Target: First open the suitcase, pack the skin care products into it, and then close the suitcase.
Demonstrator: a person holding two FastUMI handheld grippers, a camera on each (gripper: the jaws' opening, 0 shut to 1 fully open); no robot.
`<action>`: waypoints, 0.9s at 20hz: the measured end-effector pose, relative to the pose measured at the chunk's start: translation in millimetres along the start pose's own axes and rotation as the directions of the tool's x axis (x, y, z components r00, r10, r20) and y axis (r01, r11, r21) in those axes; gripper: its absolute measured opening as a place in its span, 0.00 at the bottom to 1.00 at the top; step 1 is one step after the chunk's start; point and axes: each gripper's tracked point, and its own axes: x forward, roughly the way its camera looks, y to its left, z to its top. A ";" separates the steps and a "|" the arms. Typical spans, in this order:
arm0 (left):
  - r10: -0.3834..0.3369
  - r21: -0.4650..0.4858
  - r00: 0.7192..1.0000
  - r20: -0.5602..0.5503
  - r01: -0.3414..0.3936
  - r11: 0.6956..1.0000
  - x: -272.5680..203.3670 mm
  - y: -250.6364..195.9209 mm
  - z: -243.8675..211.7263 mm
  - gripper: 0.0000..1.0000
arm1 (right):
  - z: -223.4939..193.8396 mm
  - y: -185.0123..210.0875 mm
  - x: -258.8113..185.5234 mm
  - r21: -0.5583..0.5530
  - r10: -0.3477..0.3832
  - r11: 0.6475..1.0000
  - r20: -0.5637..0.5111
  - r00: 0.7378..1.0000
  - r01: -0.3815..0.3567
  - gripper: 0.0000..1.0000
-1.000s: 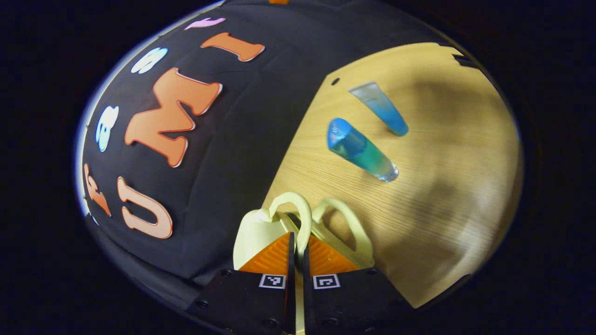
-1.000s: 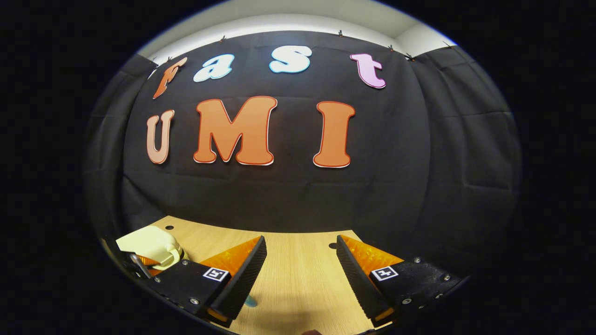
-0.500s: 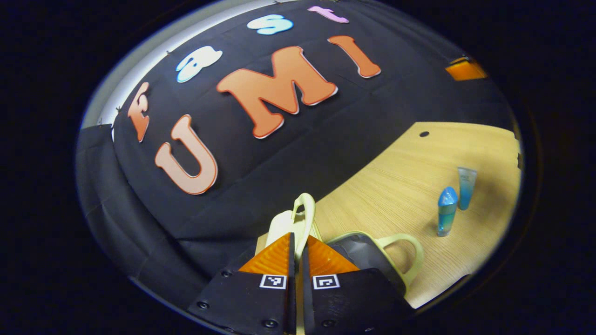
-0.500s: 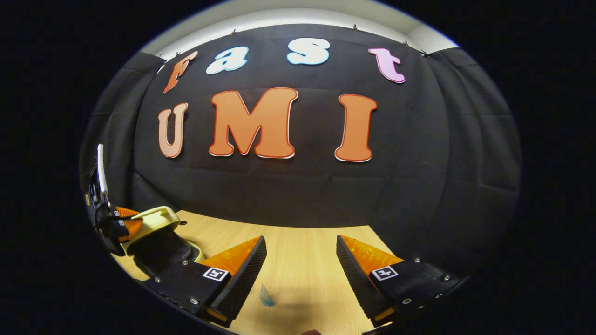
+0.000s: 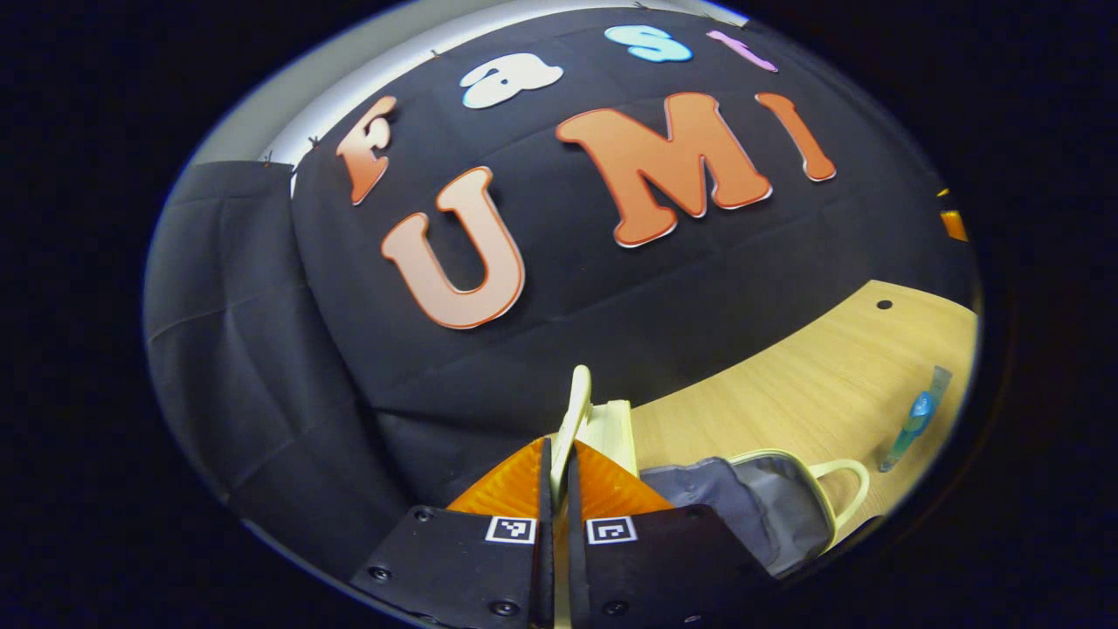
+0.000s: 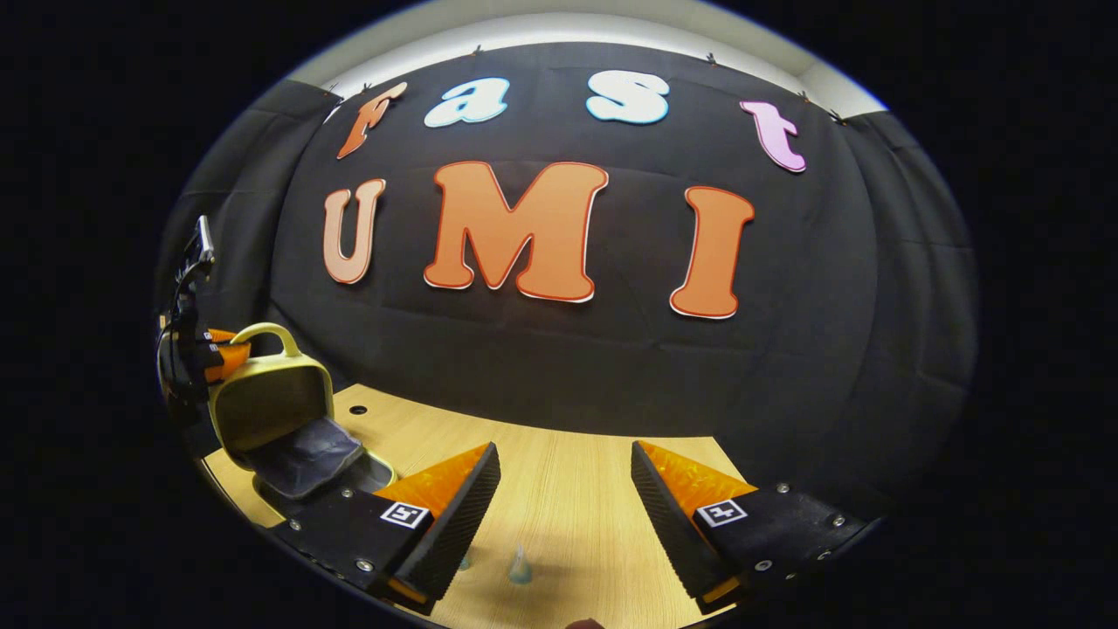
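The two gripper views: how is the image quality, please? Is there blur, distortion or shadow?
Left gripper view: strong fisheye bending, horizon tilted; the blue bottle near the rim looks stretched and soft, while the left gripper, shut on the suitcase handle, is sharp. Right gripper view: the table is evenly lit, with a soft shadow near the bottom edge; the open right gripper is sharp.

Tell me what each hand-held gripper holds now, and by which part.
The left hand-held gripper pinches the suitcase by its lid's handle. The right hand-held gripper is open, holding nothing.

Light wooden table, open pale-yellow suitcase, apparently two blue bottles standing near it.
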 end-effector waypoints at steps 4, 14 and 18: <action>0.058 -0.048 0.997 -0.048 -0.060 0.997 24.2 53.7 -24.7 0.07 | 3.0 15.5 7.4 0.023 0.013 1.000 -0.013 1.000 -0.012 0.96; 0.113 -0.098 0.981 -0.160 -0.130 0.987 60.2 125.1 -96.9 0.07 | 6.0 53.2 18.4 0.018 -0.010 1.000 -0.032 0.999 0.011 0.96; 0.126 -0.113 0.966 -0.228 -0.155 0.981 69.4 148.7 -141.4 0.07 | 0.7 71.4 21.3 0.046 -0.013 0.999 -0.054 0.998 0.015 0.96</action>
